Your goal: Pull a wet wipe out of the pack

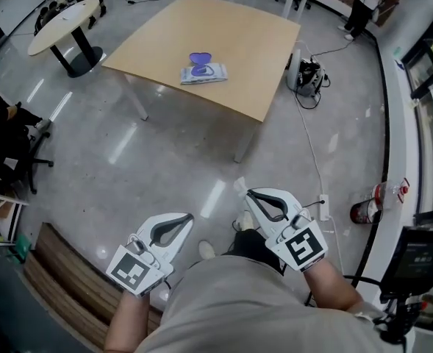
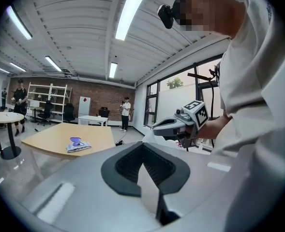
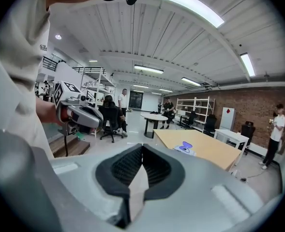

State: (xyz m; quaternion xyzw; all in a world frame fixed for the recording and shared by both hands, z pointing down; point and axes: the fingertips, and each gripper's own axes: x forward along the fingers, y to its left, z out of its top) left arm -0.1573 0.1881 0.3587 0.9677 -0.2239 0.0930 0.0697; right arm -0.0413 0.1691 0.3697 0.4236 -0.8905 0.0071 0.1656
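The wet wipe pack [image 1: 204,73] lies on the light wooden table [image 1: 238,43] far ahead, with its purple lid [image 1: 199,59] standing up. It also shows small in both gripper views, as the pack [image 2: 78,146] and the pack [image 3: 186,149]. Both grippers are held close to my body, well short of the table. My left gripper [image 1: 189,217] is shut with nothing in it. My right gripper [image 1: 249,193] is shut, and a small white piece that looks like a wipe [image 1: 239,185] sticks out at its tips. The left gripper view shows the same wipe [image 2: 147,136] under the right gripper [image 2: 154,127].
Grey floor lies between me and the table. A round white table [image 1: 62,24] and office chairs [image 1: 10,145] stand at the left, a wooden step [image 1: 62,278] below them. A cable and power strip [image 1: 323,204], a bottle [image 1: 374,203] and a monitor [image 1: 422,256] are at the right.
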